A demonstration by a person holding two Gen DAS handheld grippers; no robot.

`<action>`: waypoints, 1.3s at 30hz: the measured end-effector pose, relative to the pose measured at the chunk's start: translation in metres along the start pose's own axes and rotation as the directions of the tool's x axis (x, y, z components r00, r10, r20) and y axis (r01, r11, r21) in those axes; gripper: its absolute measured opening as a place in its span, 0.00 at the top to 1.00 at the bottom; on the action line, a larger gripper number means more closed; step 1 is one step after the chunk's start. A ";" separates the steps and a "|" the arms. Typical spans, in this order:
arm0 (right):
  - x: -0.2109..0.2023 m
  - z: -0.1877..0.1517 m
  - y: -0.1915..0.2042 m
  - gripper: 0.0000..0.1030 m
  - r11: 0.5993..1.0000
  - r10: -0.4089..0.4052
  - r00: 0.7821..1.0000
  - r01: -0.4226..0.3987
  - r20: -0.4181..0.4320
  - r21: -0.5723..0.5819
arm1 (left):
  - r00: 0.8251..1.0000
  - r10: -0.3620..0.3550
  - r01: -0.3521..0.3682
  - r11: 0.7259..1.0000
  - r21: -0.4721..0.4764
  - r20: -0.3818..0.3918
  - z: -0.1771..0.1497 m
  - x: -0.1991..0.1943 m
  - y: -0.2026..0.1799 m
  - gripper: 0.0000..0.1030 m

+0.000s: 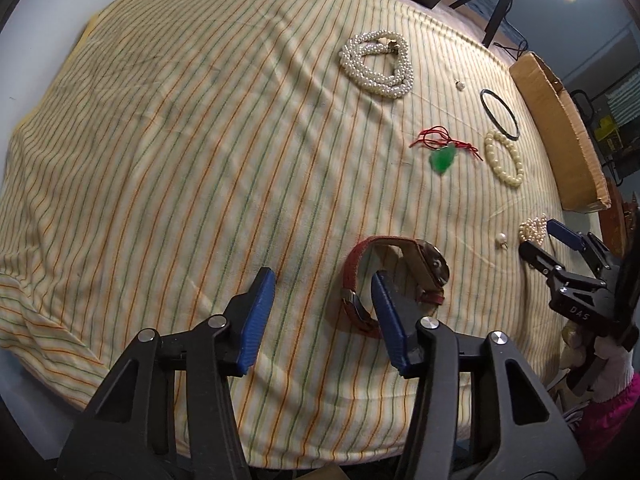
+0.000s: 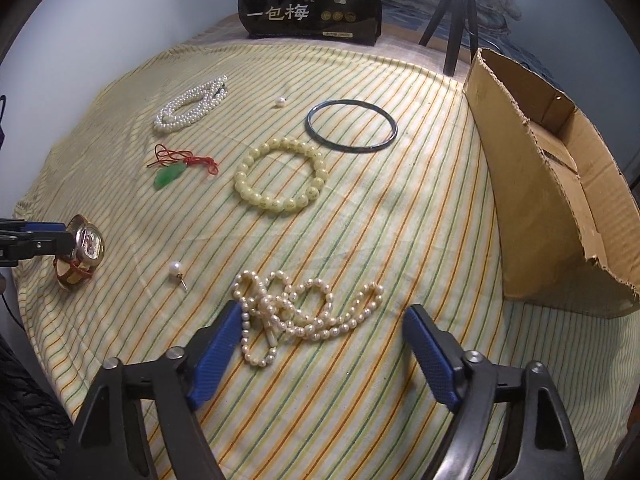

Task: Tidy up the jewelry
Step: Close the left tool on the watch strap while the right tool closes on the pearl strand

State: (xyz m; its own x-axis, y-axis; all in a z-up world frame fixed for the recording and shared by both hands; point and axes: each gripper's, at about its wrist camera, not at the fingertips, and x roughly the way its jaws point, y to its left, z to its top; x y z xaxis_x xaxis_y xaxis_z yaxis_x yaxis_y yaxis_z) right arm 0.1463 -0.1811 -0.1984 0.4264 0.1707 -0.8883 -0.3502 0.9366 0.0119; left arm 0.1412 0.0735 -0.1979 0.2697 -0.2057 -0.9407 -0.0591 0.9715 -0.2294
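Striped cloth (image 1: 160,160) left of the watch (image 1: 400,276) lies bare to its edge. Cardboard box (image 2: 560,200) walls the far right. Left gripper (image 1: 320,320) spread, one finger inside the red-strapped watch loop. Right gripper (image 2: 320,356) spread around pearl necklace (image 2: 296,312).

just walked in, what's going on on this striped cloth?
A person is sorting jewelry with two handheld grippers. The left gripper is over the red-strap watch, one finger inside the strap loop, not yet gripping. The right gripper straddles the heaped pearl necklace, jaws open. The cardboard box looks empty as far as visible.
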 end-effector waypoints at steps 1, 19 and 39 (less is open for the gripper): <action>0.000 0.001 -0.001 0.27 1.000 0.004 1.000 -0.004 0.002 0.000 | 1.000 0.002 -0.002 1.000 0.001 0.002 0.000 0.000 0.000 0.52; -0.003 0.008 -0.004 0.85 1.000 0.026 0.999 -0.027 0.027 0.014 | 1.000 0.015 -0.015 1.000 0.012 0.014 0.008 0.005 -0.009 0.94; -0.035 0.017 0.000 0.94 0.999 0.037 0.992 -0.040 0.124 0.019 | 0.994 0.011 -0.015 0.999 0.039 0.109 0.000 -0.026 -0.010 0.96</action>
State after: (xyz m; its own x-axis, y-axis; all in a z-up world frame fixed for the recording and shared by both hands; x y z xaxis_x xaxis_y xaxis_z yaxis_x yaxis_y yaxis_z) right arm 0.1455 -0.1815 -0.1598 0.5133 0.2420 -0.8234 -0.3506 0.9348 0.0562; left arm 0.1343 0.0691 -0.1708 0.3717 -0.1812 -0.9105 -0.0255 0.9784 -0.2051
